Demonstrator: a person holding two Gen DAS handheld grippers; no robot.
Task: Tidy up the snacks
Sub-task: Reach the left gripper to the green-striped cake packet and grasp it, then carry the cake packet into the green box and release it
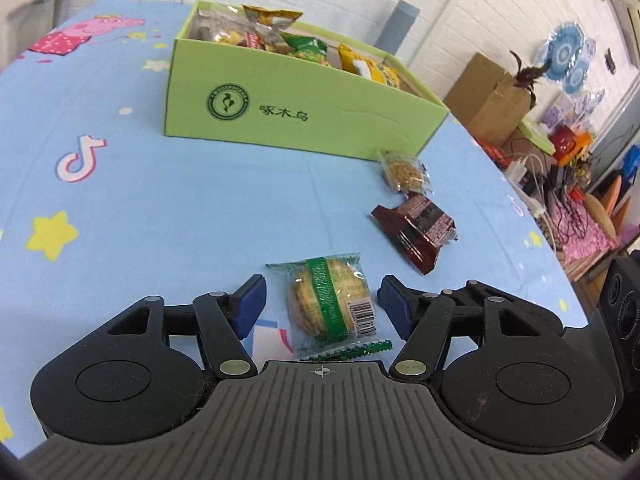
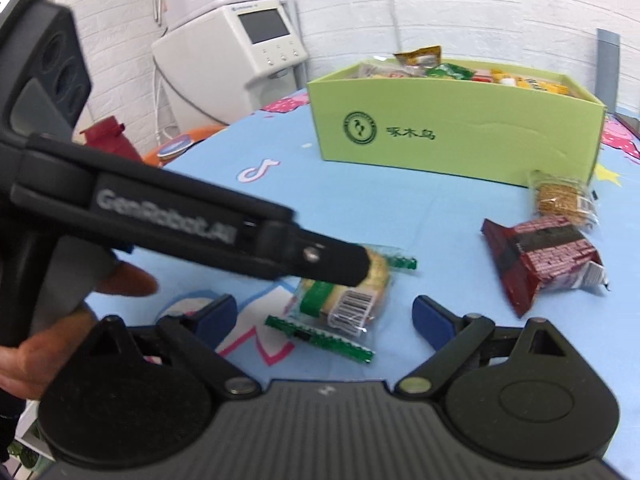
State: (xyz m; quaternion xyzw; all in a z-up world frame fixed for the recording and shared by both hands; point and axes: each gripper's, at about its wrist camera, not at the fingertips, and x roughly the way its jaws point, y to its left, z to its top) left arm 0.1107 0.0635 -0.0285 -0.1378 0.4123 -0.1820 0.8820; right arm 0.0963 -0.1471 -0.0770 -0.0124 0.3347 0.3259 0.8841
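Note:
A biscuit packet with a green band [image 1: 332, 304] lies on the blue cloth between the blue pads of my left gripper [image 1: 322, 306]; the pads stand clear of it on both sides, so the gripper is open. In the right wrist view the same packet [image 2: 348, 300] lies just ahead of my open right gripper [image 2: 324, 314], partly hidden by the left gripper's finger [image 2: 344, 262] reaching in from the left. A dark red packet [image 1: 416, 228] [image 2: 548, 260] and a clear pack of brown snack [image 1: 404, 172] [image 2: 560, 200] lie further off. The green box [image 1: 304, 120] [image 2: 460, 140] holds several snack bags.
A person's hand [image 2: 120, 280] holds the left tool. The tablecloth [image 1: 120, 160] ends at the right, with a cardboard box [image 1: 488, 92] and cables beyond it. A white machine [image 2: 240, 48] and a red container [image 2: 108, 136] stand off the table's left edge.

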